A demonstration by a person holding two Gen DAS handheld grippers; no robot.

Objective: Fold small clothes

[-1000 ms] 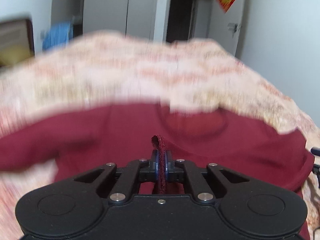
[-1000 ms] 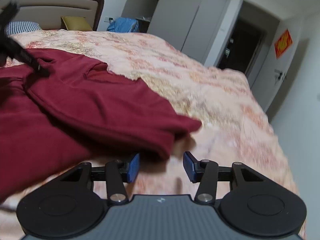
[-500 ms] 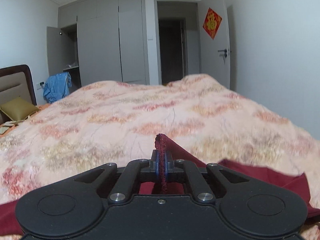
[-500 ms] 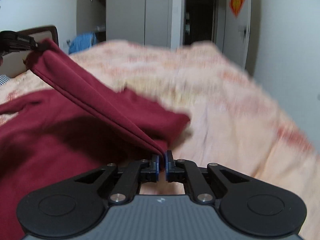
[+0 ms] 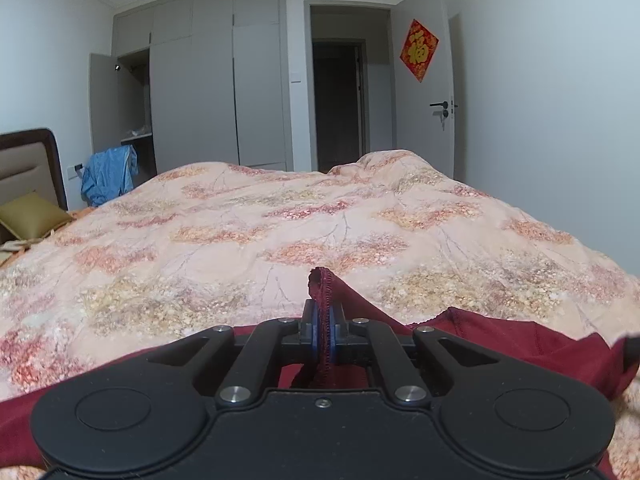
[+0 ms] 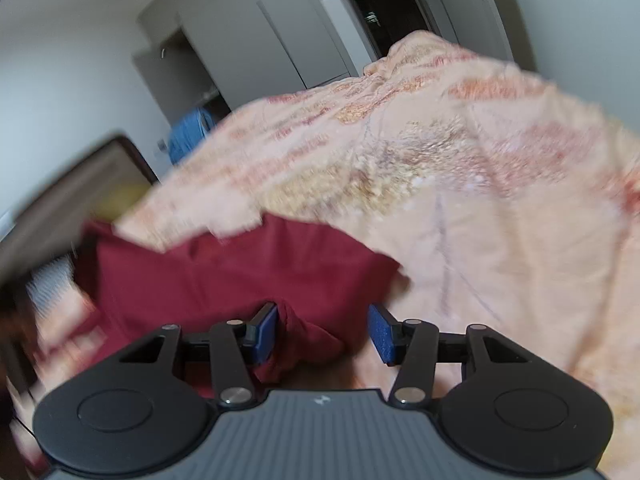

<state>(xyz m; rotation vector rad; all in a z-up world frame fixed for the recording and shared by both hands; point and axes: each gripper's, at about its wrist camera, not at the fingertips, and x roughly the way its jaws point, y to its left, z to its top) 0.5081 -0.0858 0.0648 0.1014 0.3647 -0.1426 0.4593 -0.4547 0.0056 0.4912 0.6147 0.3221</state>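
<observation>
Left hand-held gripper (image 5: 324, 334) pinches the red shirt's (image 6: 240, 276) hem; right hand-held gripper (image 6: 322, 334) is opening, shirt fold loose between its jaws. Folding's barely started, shirt's bunched on the bed (image 5: 280, 220).

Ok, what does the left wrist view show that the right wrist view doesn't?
Left wrist only: the left gripper shut on a stitched hem of the dark red garment, plus the red door decoration and a green cushion.
Right wrist only: the right gripper, jaws opening, a bunched fold of garment lying loose between them; the picture is blurred.
Both: the garment, the floral bedspread, blue clothing, grey wardrobe.
</observation>
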